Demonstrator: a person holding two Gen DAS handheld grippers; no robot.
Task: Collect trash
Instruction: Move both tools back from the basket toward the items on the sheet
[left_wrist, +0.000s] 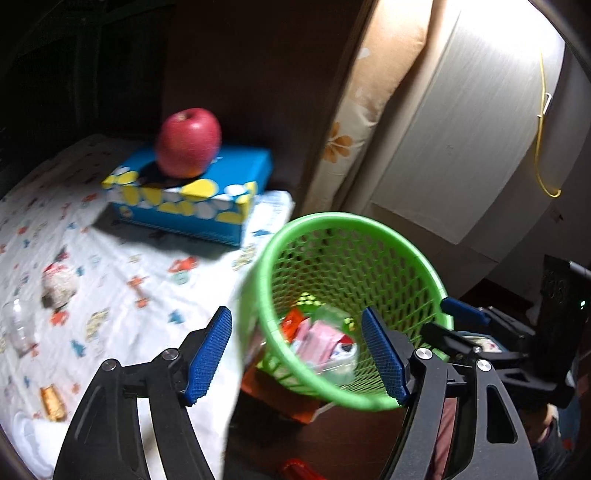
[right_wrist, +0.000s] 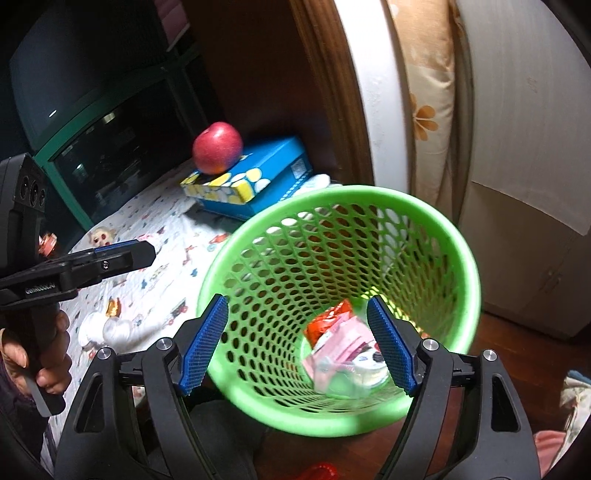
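A green mesh basket (left_wrist: 347, 225) (right_wrist: 424, 210) stands on the floor beside a cloth-covered surface (left_wrist: 147, 266). Inside it lie a pink packet (right_wrist: 343, 343), a red wrapper (right_wrist: 328, 317) and clear plastic. My left gripper (left_wrist: 295, 312) is open and empty, hanging over the cloth's edge and the basket's near rim. Above the basket's mouth my right gripper (right_wrist: 297, 300) is also open, with nothing held. Loose trash lies on the cloth: a crumpled wrapper (left_wrist: 57, 284), a clear plastic cup (left_wrist: 18, 325), a gold wrapper (left_wrist: 53, 402) and white tissue (right_wrist: 107, 328).
A red apple (left_wrist: 188, 146) sits on a blue tissue box (left_wrist: 207, 192) at the back of the cloth. Behind it is a dark screen (right_wrist: 110, 155). A white cabinet (left_wrist: 461, 129) and a flowered cushion (left_wrist: 354, 122) stand to the right. Something red (left_wrist: 299, 470) lies on the floor.
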